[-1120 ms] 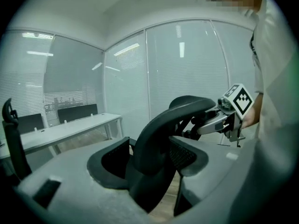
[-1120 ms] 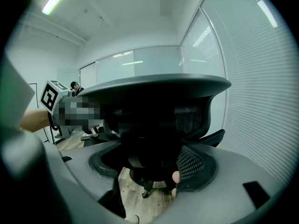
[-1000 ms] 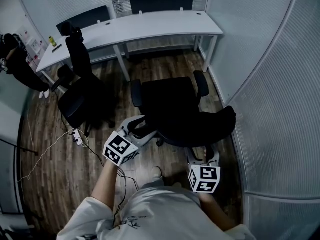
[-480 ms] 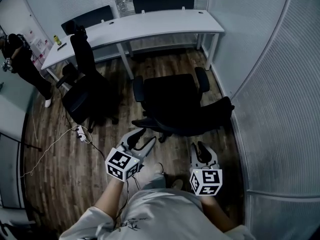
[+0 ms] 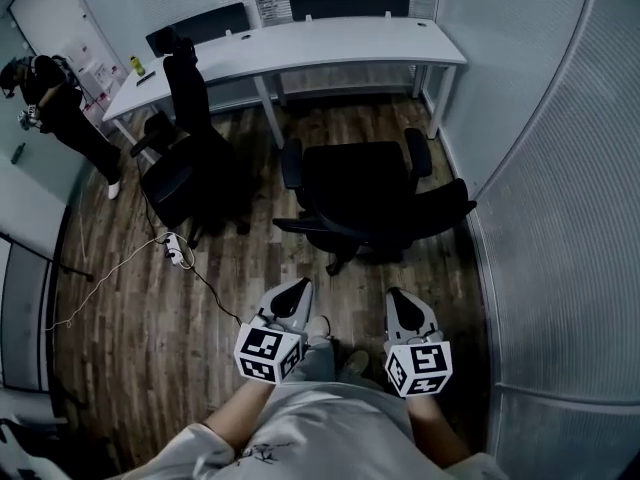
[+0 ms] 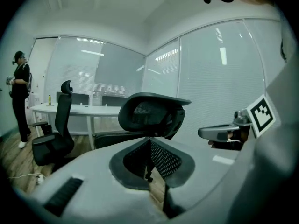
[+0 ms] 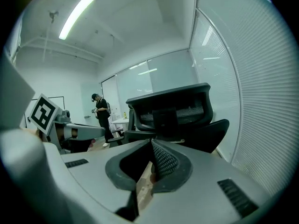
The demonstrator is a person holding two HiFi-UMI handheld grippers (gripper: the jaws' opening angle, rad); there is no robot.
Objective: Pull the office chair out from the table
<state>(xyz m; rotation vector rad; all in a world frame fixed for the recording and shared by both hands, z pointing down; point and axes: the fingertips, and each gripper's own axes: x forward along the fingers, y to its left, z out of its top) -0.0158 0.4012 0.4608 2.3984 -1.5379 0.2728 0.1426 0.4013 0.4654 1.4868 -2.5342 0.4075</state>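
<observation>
The chair (image 5: 365,193) stands well apart from the desk (image 5: 330,43), so the pull looks done. Your left tongs (image 5: 297,288) and right tongs (image 5: 401,298) are both closed on nothing, farther from the desk than the chair. Leave it there.

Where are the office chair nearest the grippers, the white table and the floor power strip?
office chair (image 5: 362,180): head view, on its seat.
white table (image 5: 340,40): head view, on the bare top.
power strip (image 5: 176,252): head view, on its white body.
</observation>
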